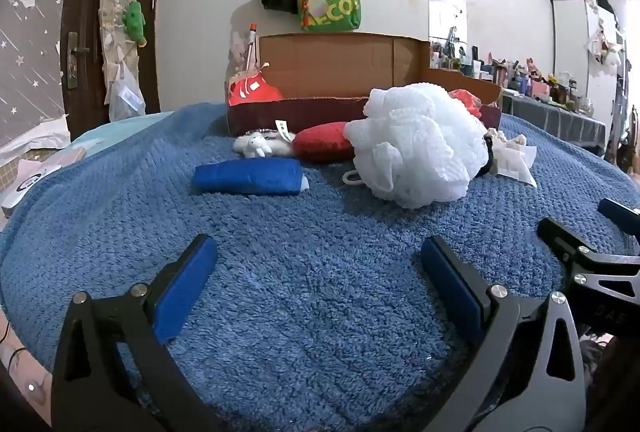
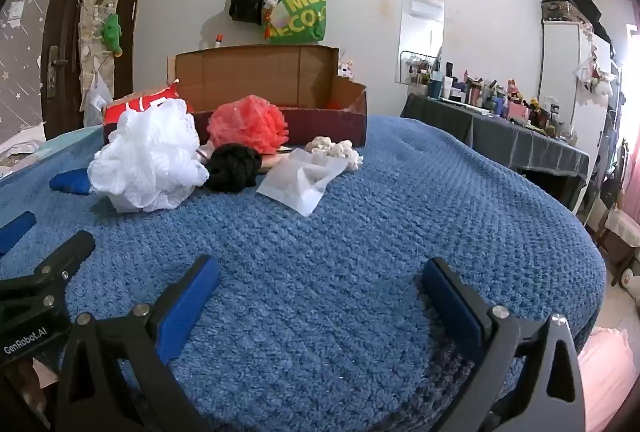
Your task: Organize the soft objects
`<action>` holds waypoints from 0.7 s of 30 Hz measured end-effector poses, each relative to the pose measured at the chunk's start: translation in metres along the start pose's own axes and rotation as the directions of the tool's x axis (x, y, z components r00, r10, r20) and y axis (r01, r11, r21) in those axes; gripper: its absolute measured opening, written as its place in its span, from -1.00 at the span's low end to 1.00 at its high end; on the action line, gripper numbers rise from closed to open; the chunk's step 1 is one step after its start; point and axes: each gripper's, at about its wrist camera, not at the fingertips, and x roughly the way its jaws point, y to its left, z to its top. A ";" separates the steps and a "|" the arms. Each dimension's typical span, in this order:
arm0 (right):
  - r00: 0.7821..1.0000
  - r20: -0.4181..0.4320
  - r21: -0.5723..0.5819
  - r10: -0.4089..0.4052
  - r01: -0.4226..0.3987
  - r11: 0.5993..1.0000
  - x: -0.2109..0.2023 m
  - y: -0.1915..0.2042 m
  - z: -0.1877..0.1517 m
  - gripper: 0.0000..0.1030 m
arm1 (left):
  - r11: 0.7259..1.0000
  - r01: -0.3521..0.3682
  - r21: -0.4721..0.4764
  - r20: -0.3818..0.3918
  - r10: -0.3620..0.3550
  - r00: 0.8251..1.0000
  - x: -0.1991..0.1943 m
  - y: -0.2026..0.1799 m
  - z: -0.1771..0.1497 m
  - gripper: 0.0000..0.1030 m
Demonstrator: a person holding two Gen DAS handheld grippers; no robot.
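Note:
Soft things lie on a blue fleece blanket (image 1: 312, 292) in front of an open cardboard box (image 1: 340, 66). A white mesh bath pouf (image 1: 416, 144) is in the middle, with a red cushion (image 1: 324, 142), a blue pad (image 1: 250, 177) and a small white plush (image 1: 254, 146) to its left. In the right wrist view I see the white pouf (image 2: 148, 156), a coral pouf (image 2: 248, 124), a black knotted ball (image 2: 234, 168), a white bag (image 2: 300, 180) and a cream plush (image 2: 336, 150). My left gripper (image 1: 318, 256) and right gripper (image 2: 320, 276) are open and empty, low over the blanket, short of the pile.
A red packet (image 1: 252, 90) leans in the box's left end. Bags (image 1: 328, 0) hang on the wall behind. A door (image 1: 108, 24) is at the left. A cluttered table (image 2: 512, 112) stands at the right, past the blanket's edge.

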 end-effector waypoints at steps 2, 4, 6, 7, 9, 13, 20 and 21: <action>1.000 -0.007 -0.001 0.000 0.000 1.000 0.001 0.000 0.000 1.00 | 1.000 -0.001 0.000 0.001 0.001 1.000 0.000 0.000 0.000 1.00; 1.000 -0.007 0.001 0.001 -0.001 1.000 0.002 0.000 0.000 1.00 | 1.000 0.002 -0.005 -0.005 -0.002 1.000 0.000 0.000 0.000 1.00; 1.000 -0.007 0.001 0.003 -0.003 1.000 0.002 0.000 0.000 1.00 | 1.000 0.002 -0.006 -0.007 -0.002 1.000 0.000 0.000 0.000 1.00; 1.000 -0.007 0.000 0.003 -0.003 1.000 0.003 0.000 0.001 1.00 | 1.000 0.003 -0.007 -0.008 -0.003 1.000 0.000 0.000 0.000 1.00; 1.000 -0.008 0.000 0.005 -0.005 1.000 0.003 0.000 0.001 1.00 | 1.000 0.003 -0.007 -0.009 -0.003 1.000 0.000 0.000 0.000 1.00; 1.000 -0.010 0.001 0.005 -0.005 1.000 0.005 -0.002 0.000 1.00 | 1.000 0.003 -0.008 -0.010 -0.003 1.000 0.000 0.000 0.000 1.00; 1.000 -0.012 0.001 0.006 -0.006 1.000 0.004 -0.001 0.001 1.00 | 1.000 0.003 -0.009 -0.011 -0.003 1.000 0.001 0.000 0.000 1.00; 1.000 -0.012 0.001 0.007 -0.007 1.000 0.003 -0.001 0.001 1.00 | 1.000 0.003 -0.009 -0.011 -0.003 1.000 0.001 0.001 0.000 1.00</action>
